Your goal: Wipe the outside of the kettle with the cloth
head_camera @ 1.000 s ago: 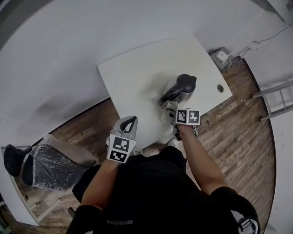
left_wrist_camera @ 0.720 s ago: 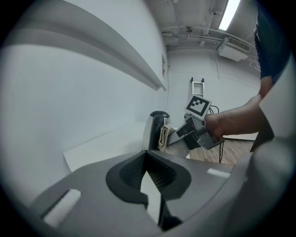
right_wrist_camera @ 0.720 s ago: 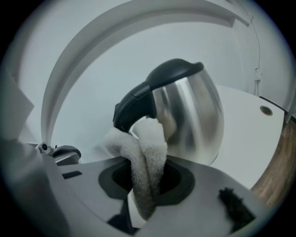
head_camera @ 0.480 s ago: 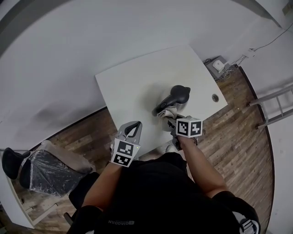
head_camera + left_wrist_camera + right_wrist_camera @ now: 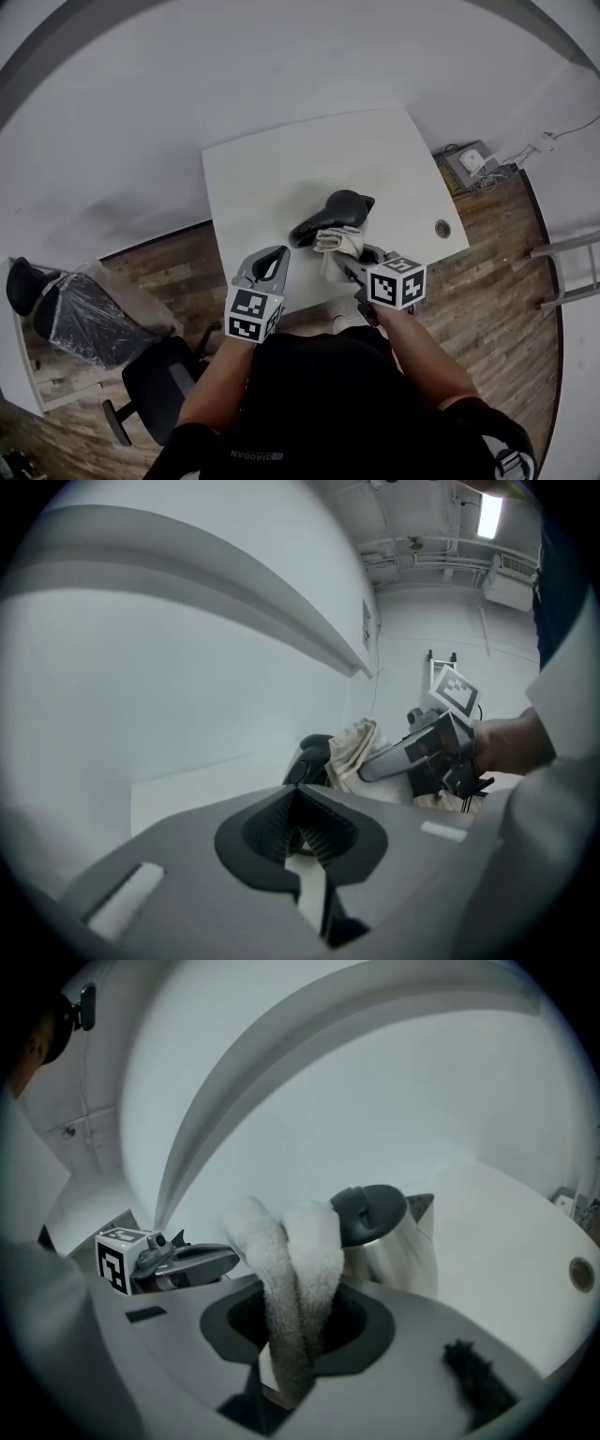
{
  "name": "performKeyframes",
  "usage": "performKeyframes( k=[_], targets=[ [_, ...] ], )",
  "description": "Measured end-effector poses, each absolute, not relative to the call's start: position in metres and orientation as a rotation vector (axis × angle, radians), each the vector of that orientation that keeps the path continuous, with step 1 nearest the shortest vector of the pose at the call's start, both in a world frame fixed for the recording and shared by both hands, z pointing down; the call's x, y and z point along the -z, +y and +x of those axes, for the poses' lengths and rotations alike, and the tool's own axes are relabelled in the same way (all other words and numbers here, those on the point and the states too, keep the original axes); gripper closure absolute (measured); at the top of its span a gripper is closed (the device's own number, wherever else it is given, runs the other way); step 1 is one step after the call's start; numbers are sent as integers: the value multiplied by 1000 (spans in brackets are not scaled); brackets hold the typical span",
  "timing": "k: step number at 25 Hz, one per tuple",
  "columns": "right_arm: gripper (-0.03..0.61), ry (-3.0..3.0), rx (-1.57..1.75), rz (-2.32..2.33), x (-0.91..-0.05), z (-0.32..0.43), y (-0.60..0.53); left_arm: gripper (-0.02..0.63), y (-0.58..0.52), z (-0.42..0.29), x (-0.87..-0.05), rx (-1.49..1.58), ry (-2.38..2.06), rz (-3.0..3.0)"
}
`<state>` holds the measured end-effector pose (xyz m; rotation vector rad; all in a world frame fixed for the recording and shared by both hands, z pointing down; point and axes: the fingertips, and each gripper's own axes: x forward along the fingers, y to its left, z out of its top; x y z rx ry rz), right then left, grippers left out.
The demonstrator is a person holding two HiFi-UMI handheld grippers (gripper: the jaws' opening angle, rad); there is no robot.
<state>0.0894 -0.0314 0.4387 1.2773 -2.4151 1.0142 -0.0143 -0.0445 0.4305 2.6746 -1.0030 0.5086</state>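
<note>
Over the flat white table's near edge, the left gripper holds its ribbed jaws pressed together, empty. Mid-table stands one shiny steel kettle with a rounded black lid. One fluffy cream cloth, pinched by the right gripper, rests against it.

Likely a bare office. A white table stands on plank flooring, a black swivel chair nearby. A socket box lies beyond the table's far right corner.

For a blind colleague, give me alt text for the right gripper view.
The right gripper pinches a bunched white cloth in front of a steel kettle on a white table. The left gripper shows at left.
</note>
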Motion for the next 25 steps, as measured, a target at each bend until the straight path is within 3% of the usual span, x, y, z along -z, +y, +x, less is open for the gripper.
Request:
performKeyframes(
  k=[11, 25],
  targets=[
    [486, -2563, -843, 1077, -410, 164, 29, 606, 24, 72, -391, -384, -1199, 2589],
    [486, -2639, -694, 1023, -377, 148, 87, 606, 91, 41, -361, -332, -1272, 2568]
  ],
)
